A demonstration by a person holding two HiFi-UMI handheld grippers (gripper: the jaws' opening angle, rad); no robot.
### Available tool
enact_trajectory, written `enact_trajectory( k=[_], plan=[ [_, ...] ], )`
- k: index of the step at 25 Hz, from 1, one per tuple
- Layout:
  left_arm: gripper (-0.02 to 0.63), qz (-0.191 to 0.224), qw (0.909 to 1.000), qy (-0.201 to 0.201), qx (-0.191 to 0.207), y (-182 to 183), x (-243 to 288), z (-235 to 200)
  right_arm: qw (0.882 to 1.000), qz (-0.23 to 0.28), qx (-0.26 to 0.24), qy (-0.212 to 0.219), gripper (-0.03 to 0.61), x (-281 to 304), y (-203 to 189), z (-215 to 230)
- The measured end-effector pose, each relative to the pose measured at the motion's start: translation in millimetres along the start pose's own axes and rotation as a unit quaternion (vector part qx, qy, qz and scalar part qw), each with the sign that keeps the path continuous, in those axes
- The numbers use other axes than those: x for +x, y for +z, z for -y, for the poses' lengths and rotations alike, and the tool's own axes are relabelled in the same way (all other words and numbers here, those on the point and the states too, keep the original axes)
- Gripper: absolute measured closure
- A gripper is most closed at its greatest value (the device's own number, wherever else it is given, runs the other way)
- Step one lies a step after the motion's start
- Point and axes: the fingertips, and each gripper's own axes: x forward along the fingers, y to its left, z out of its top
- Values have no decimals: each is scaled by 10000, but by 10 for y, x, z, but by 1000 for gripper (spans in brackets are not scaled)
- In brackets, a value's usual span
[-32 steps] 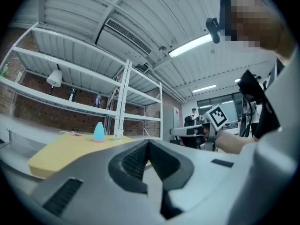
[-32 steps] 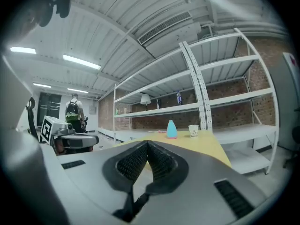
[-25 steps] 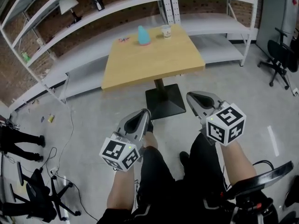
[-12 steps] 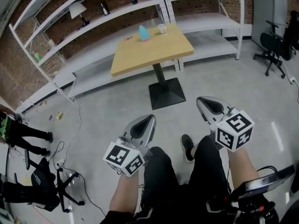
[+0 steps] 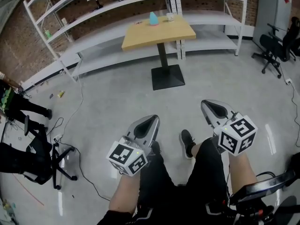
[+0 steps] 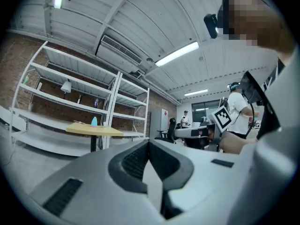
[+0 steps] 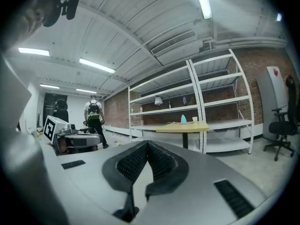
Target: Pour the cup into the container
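Observation:
A wooden table (image 5: pixel 159 29) stands far ahead on one black pedestal. On it are a light blue cone-shaped container (image 5: pixel 153 18) and a small white cup (image 5: pixel 170 17) to its right. Both show tiny in the right gripper view, the container (image 7: pixel 183 119) left of the cup (image 7: pixel 194 119). Only the blue container (image 6: pixel 94 121) shows in the left gripper view. My left gripper (image 5: pixel 151 121) and right gripper (image 5: pixel 209 105) hang low over my legs, far from the table. Each is shut with nothing between its jaws (image 6: pixel 149 144) (image 7: pixel 147 146).
White metal shelving (image 5: pixel 108 6) runs behind the table along a brick wall. An office chair (image 5: pixel 274 50) stands at the right, another black chair (image 5: pixel 42 158) at the left, with cables on the grey floor. A person (image 7: pixel 93 121) stands in the distance.
The table with the container and cup has shrunk and slid toward the top of the head view, so I stand farther from it. Both grippers kept their place and stayed shut.

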Motion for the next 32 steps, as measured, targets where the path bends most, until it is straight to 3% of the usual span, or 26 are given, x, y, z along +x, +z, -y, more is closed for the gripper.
enact_trajectory(
  k=[16, 22, 32],
  plan=[
    [615, -27, 9998, 94, -159, -172, -2258, 2102, 9998, -1, -2, 173, 577, -2290, -354, -1857],
    [615, -8, 10000, 79, -56, -111, -2915, 2877, 9999, 71, 8, 158, 577, -3131, -402, -2352],
    [615, 26, 10000, 9, 14, -75, -3682, 3730, 9999, 147, -5, 51, 577, -4160, -478, -2925]
  ],
)
